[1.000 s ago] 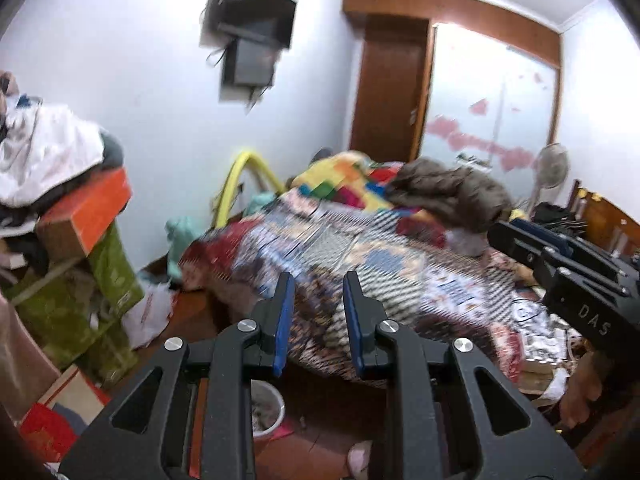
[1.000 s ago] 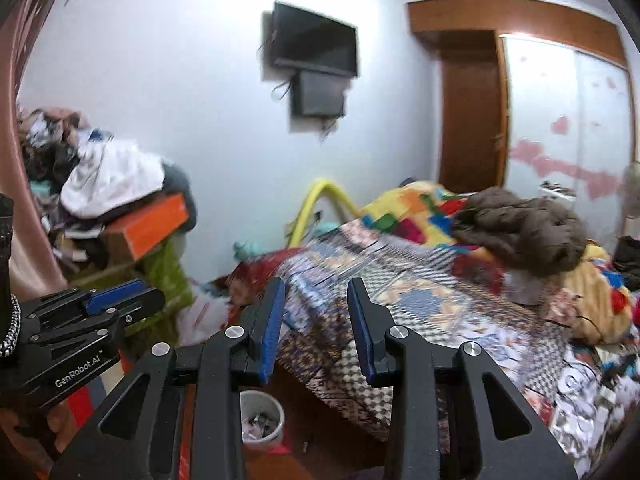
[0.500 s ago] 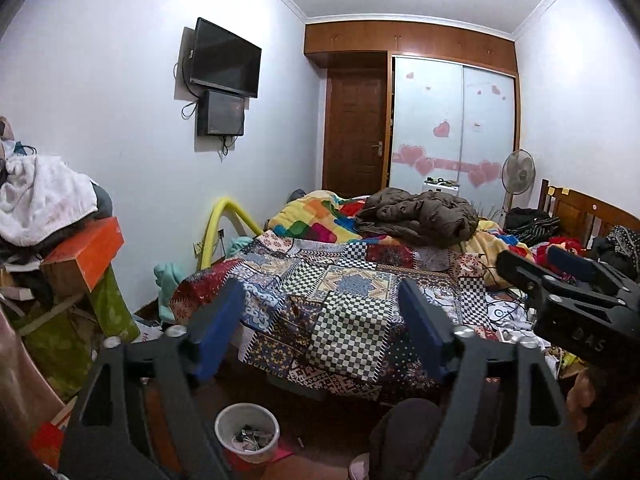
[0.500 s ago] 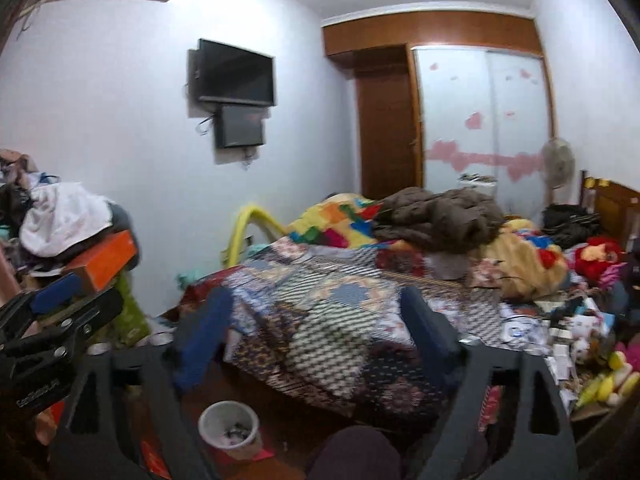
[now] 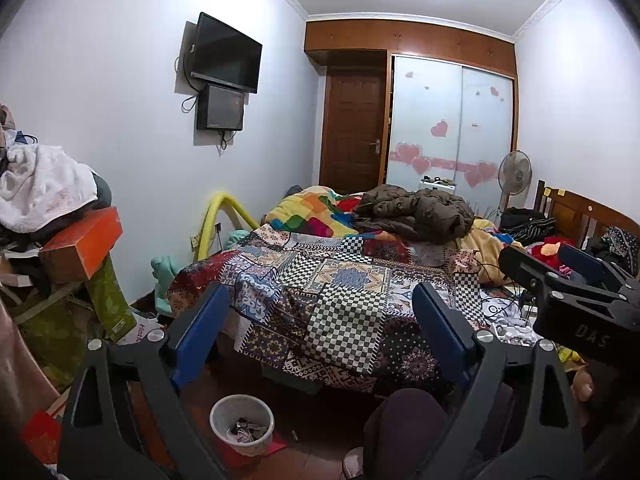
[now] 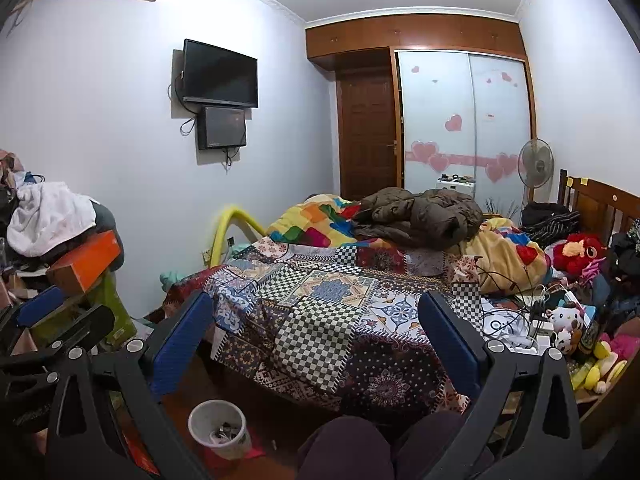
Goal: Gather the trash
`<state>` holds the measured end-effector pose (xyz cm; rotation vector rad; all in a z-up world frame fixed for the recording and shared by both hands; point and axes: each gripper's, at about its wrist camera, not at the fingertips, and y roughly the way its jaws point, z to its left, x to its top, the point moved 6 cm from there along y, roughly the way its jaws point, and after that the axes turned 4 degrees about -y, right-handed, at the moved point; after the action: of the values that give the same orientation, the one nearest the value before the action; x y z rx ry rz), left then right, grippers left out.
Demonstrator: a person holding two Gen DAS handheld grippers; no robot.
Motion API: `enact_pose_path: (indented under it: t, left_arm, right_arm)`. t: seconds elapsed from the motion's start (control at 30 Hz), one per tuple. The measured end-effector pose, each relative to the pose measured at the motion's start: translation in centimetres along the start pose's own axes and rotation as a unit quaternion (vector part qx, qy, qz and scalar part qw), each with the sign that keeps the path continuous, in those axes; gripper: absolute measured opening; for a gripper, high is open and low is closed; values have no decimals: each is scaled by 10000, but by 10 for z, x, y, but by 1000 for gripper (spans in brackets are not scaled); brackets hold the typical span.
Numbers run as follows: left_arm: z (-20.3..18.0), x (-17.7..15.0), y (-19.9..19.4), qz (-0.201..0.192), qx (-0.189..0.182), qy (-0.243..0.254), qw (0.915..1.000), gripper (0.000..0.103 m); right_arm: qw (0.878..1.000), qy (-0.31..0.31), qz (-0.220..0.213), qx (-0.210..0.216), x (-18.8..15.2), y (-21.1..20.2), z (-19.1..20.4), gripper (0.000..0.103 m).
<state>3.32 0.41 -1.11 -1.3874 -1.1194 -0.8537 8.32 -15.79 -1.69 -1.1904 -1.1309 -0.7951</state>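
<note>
Two cluttered sides flank the bed ahead of you: piled boxes left, toys right. On the floor near its foot stands the white bin, scraps of trash inside. Your left hand-held gripper and right hand-held gripper both gape wide, holding and touching nothing.

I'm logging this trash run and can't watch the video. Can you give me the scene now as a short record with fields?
room: cluttered bedroom
left gripper: open, holding nothing
right gripper: open, holding nothing
bin: white, on the floor at the bed's foot, some scraps inside
bed: patchwork quilt, brown coat heaped on it
bed's right side: cables, toys, small clutter
trash in hand: none
</note>
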Motion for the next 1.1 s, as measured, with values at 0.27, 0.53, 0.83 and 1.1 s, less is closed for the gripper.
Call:
enact_pose_path:
  t: [0.27, 0.53, 0.83, 1.1]
  left_arm:
    - [3, -5, 4, 88, 48, -6, 10000, 93]
    - [4, -9, 8, 169, 84, -6, 9998, 94]
    - [5, -12, 10, 197, 112, -6, 9997, 95]
    - [4, -12, 8, 163, 126, -26, 9998, 97]
  right_arm:
    - [9999, -51, 93, 60, -5, -2, 3, 102]
    - [9998, -42, 192, 46, -6, 0, 2, 103]
    - [9995, -33, 318, 42, -10, 1, 1, 103]
    - [9994, -34, 352, 33, -10, 3, 1, 103]
